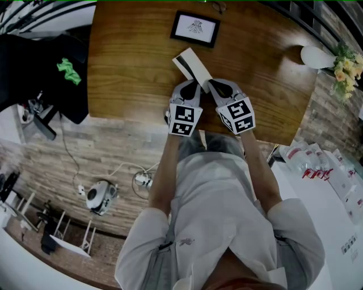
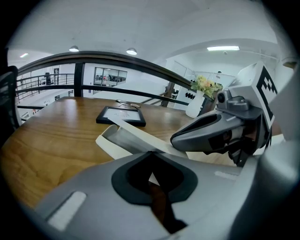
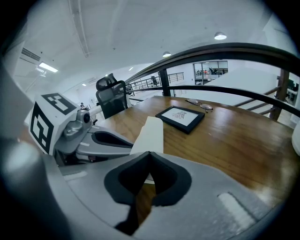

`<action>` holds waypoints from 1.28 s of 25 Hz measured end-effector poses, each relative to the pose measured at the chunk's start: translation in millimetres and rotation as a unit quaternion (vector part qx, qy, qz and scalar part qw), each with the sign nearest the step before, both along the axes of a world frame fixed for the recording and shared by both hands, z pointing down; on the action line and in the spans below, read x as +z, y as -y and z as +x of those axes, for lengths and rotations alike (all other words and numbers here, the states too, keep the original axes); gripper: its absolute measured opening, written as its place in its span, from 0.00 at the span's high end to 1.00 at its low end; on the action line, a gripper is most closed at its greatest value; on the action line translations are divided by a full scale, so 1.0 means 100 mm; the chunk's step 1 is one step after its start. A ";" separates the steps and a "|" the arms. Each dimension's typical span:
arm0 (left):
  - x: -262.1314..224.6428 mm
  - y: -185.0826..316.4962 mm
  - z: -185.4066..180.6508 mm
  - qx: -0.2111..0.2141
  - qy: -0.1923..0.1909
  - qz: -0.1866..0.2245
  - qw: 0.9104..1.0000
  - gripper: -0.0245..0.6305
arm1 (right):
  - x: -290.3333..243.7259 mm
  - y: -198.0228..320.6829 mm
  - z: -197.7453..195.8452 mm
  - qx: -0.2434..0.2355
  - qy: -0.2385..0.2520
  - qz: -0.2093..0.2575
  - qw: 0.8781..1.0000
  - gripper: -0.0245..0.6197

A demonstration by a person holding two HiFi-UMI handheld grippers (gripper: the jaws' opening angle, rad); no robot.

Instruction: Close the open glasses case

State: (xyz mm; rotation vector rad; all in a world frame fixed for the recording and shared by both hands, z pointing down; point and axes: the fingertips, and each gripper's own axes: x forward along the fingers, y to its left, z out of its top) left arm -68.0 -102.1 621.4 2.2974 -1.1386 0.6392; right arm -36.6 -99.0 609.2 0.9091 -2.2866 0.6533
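Observation:
An open white glasses case [image 1: 191, 66] lies on the wooden table [image 1: 130, 68], its lid lifted off the tray. Both grippers sit side by side at the near end of the case. My left gripper [image 1: 193, 84] has its jaws shut, tips together just at the case's near edge. My right gripper [image 1: 211, 83] is shut too, close by on the right. In the left gripper view the case [image 2: 123, 137] lies just past my left gripper [image 2: 150, 153]. In the right gripper view the case [image 3: 151, 132] stands just beyond my right gripper [image 3: 149, 153]. Neither holds anything visible.
A black picture frame [image 1: 195, 28] lies farther back on the table, with a pair of glasses [image 1: 218, 7] behind it. A white vase of flowers [image 1: 320, 58] stands at the table's right end. A black chair [image 1: 45, 68] is at the left end.

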 end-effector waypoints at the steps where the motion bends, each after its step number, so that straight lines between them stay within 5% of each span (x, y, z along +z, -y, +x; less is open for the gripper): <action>1: 0.00 0.00 0.00 0.000 0.000 -0.001 1.000 0.93 | 0.00 0.00 0.00 0.000 0.000 0.000 1.000 0.96; 32: 0.16 -0.14 -0.19 -0.001 0.050 -0.036 0.998 0.93 | 0.06 -0.11 -0.15 -0.018 -0.010 -0.012 1.000 0.96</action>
